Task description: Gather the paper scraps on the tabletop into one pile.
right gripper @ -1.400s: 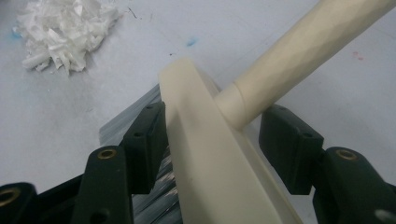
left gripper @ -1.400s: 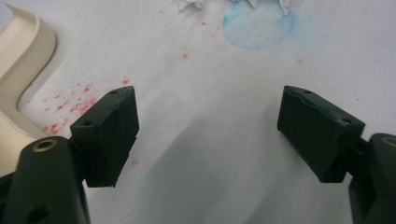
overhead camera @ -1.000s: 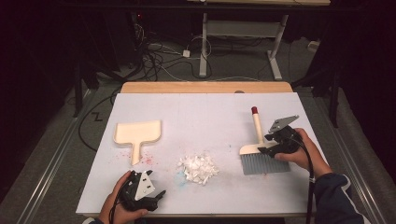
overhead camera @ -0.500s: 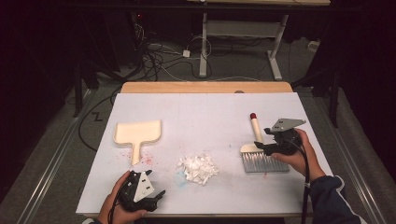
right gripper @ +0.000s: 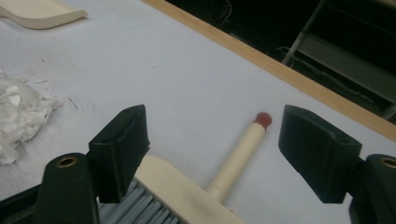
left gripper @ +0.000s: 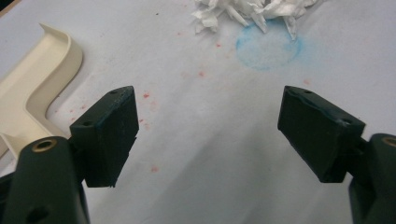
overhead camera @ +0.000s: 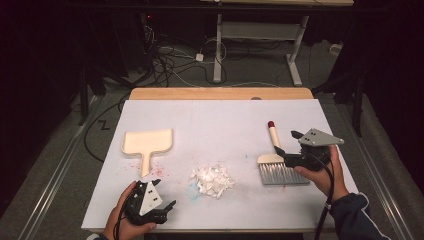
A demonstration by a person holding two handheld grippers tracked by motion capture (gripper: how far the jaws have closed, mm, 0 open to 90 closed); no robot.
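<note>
On the white desk a cream dustpan lies left, a heap of paper scraps in the middle, a brush right. The right tongs sit over the brush; the left tongs rest near the front edge

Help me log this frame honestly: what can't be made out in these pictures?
- Brush: right gripper view, bristles cut off by the bottom edge and partly behind a jaw.
- Dustpan: left gripper view, pan cut off by the left edge, handle behind a jaw.
- Paper scraps: left gripper view, cut off by the top edge.
- Left gripper: high view, too small to judge its opening.
</note>
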